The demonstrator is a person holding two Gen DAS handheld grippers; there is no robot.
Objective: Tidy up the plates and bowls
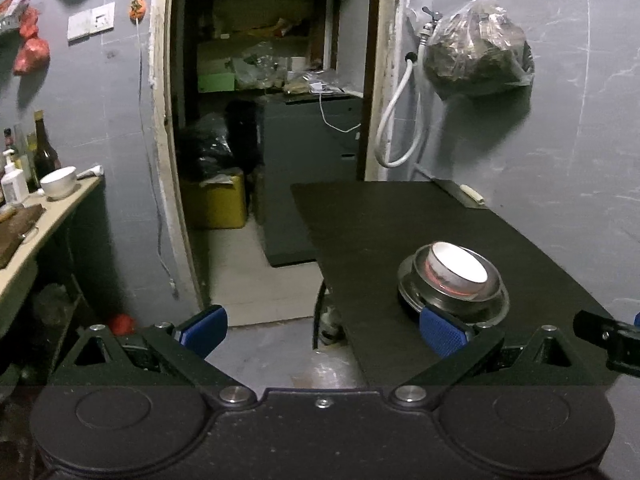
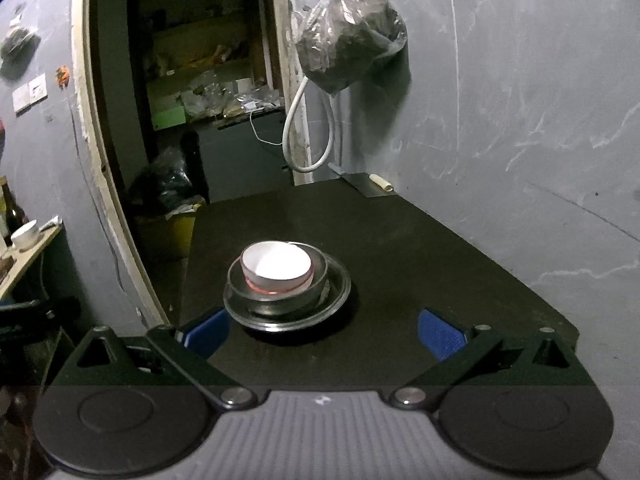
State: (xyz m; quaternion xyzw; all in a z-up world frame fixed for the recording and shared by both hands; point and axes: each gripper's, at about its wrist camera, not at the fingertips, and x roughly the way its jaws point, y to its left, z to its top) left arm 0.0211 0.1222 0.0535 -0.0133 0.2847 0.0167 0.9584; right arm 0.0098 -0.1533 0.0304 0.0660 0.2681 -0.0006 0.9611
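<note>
1. The right claw (image 2: 322,332) is hovering wide apart and empty at the near edge of the black worktop (image 2: 440,248), just short of the stack.
2. The left claw (image 1: 322,332) is also gaping empty, offset to the stack's left.
3. The white bowl (image 2: 276,262) is sitting upright, mouth up, nested in a steel bowl (image 2: 316,280) on a steel plate (image 2: 340,294); being round, it has no long axis.
4. I'd say any lift is calling for a level, rim-straddling grip.

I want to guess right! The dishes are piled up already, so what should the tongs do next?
Probably draw both tongs back. The white bowl sits nested in the metal bowl on the metal plate, and the left tongs and right tongs are open and empty.
</note>
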